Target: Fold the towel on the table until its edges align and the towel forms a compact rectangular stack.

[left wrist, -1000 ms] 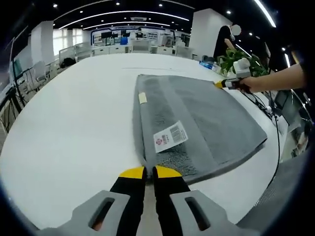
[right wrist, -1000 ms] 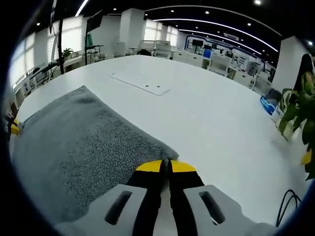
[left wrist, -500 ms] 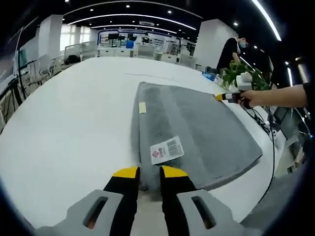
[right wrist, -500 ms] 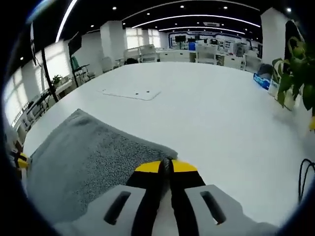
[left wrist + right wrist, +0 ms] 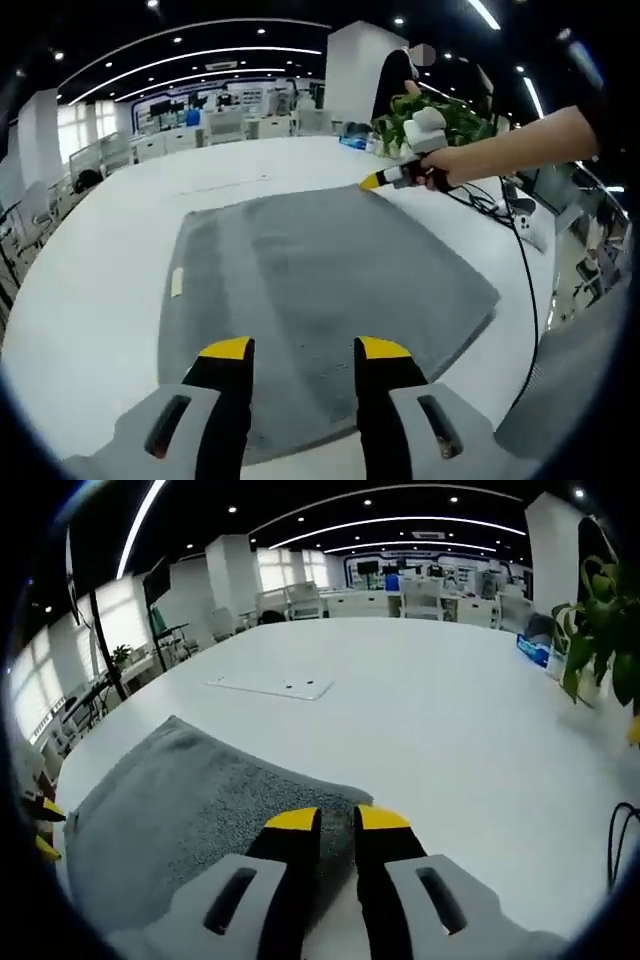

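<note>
Left gripper view: the left tool (image 5: 301,349) hangs over the near edge of the grey towel (image 5: 320,280), jaws spread, holding nothing; the towel lies flat on the white bench (image 5: 90,290), long axis running away toward the right tool (image 5: 372,182) at its far corner. Right gripper view: the right tool (image 5: 337,818) sits at that corner with jaws slightly parted, towel (image 5: 190,810) apparently released, stretching toward the left tool (image 5: 45,830), likely letting the fold settle.
</note>
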Available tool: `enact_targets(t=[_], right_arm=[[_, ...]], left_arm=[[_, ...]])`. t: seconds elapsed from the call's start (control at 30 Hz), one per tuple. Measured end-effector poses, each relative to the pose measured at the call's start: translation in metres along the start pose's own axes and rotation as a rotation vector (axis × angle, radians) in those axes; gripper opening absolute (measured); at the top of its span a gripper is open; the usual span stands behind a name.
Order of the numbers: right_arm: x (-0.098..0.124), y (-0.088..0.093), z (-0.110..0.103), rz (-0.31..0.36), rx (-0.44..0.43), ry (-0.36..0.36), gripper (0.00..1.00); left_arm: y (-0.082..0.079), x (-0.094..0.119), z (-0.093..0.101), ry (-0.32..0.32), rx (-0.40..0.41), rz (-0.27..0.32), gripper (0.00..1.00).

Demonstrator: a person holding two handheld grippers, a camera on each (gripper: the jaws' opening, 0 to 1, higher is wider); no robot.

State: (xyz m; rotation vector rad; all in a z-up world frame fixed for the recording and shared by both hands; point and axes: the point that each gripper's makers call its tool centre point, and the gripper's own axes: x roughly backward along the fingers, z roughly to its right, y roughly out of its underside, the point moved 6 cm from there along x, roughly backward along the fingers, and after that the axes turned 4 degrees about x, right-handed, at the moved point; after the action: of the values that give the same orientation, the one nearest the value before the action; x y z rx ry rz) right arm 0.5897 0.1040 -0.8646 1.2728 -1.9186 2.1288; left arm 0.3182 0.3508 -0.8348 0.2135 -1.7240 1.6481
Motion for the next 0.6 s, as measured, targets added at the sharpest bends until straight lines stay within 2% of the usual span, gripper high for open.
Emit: enact_targets(t=[0.17,0.33,0.5,0.6], right_arm=[[0.004,0.002,-0.007,-0.007,0.03,-0.026,0.17],[0.007,0.004,-0.005,-0.009,0.037,-0.045,0.17],[0.01,0.006,0.0,-0.012,0.042,-0.048,0.17],[0.013,0.006,0.006,-0.01,0.045,-0.047,0.17]], left_arm=[[-0.004,-0.013,0.035,0.093,-0.043,-0.018,0.41],[-0.004,-0.028,0.068,0.255,-0.165,-0.059,0.41],[-0.01,-0.037,0.087,0.302,-0.211,-0.051,0.4],[-0.012,-0.042,0.102,0.372,-0.244,-0.048,0.36]])
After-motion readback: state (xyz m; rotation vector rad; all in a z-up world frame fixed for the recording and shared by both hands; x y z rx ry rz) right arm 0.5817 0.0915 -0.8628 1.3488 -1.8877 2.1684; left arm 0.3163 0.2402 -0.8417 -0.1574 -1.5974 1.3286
